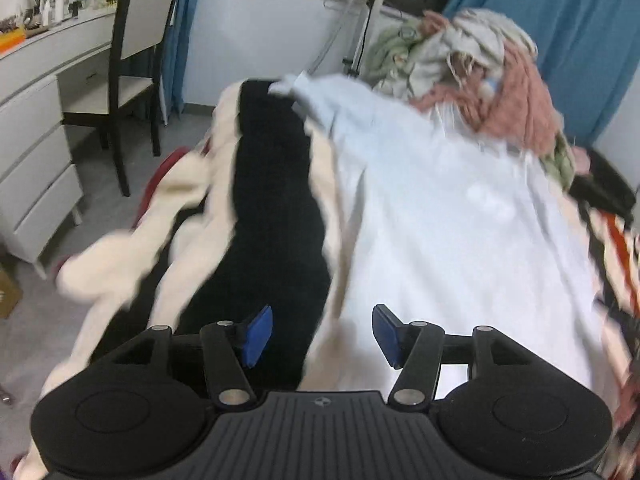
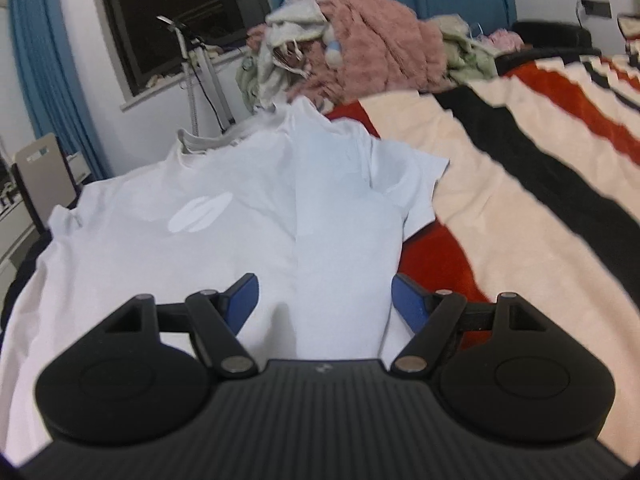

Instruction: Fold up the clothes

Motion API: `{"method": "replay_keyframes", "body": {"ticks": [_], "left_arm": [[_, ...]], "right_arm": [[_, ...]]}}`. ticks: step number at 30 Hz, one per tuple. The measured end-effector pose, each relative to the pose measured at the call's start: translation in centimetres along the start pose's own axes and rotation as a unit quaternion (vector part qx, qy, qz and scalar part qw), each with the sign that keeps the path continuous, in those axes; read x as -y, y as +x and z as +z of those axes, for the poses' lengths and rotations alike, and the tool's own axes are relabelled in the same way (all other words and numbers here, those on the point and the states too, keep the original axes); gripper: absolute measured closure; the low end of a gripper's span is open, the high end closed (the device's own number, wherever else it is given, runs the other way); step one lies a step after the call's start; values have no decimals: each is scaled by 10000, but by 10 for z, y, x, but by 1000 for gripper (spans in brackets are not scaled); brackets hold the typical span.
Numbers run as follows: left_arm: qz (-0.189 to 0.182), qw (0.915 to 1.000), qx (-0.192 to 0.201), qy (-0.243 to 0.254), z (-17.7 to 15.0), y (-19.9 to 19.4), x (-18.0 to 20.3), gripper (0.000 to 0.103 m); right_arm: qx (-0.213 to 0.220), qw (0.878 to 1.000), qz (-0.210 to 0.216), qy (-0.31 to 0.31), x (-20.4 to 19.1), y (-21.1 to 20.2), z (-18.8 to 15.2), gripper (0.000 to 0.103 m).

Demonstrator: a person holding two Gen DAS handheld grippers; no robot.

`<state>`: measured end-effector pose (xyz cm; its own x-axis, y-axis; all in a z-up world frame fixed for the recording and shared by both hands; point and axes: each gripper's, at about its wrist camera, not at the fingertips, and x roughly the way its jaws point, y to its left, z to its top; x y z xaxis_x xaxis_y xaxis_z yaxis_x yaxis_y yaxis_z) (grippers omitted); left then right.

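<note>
A white T-shirt (image 2: 208,232) lies spread on a striped blanket (image 2: 520,184), collar toward the far end, one side folded over the middle. It also shows in the left wrist view (image 1: 460,232). My left gripper (image 1: 322,334) is open and empty, hovering over the shirt's near left edge where it meets the blanket (image 1: 272,216). My right gripper (image 2: 324,300) is open and empty, just above the shirt's near right part.
A heap of clothes (image 2: 360,48), pink, grey and green, sits at the far end beyond the shirt; it also shows in the left wrist view (image 1: 480,68). A chair (image 1: 132,60) and a white drawer desk (image 1: 36,152) stand left. Blue curtains (image 2: 44,64) and a garment steamer stand (image 2: 200,76) are behind.
</note>
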<state>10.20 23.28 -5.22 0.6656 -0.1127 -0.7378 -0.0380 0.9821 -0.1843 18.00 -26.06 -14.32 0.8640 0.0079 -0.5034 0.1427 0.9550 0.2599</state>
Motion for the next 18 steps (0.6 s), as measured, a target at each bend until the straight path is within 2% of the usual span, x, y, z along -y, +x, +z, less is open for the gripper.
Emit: {"method": "replay_keyframes", "body": {"ticks": [2,5,9,10,11,13,14,18], "left_arm": [[133,9997,-157,94,-23,-10,-7,45],[-199,9981,-576,-30,-46,-16,-26,45],[-206,9973,-668,226,-61,-24,-28,48],[-140,9972,-665,299,-60,-28,-26,59],[-73,9970,-676,364,-58,-31,-24,77],[63,9951,-906,389,-55,-36,-18,96],[80,9947,-931,425,-55,-43,-13,102],[145,9928,-992,648,-51,-71,4,102]], "right_arm": [[65,9999,31,-77,0,-15,-1,28],[104,9998,27,-145,2,-41,-3,28],[154,9992,-233,-299,3,-71,1,28],[170,9989,-309,-307,5,-77,3,28],[183,9987,-371,-288,7,-81,3,28],[211,9983,-493,-237,12,-89,4,28],[212,9981,-536,-221,14,-92,3,28],[173,9976,-657,-154,23,-100,-2,28]]}}
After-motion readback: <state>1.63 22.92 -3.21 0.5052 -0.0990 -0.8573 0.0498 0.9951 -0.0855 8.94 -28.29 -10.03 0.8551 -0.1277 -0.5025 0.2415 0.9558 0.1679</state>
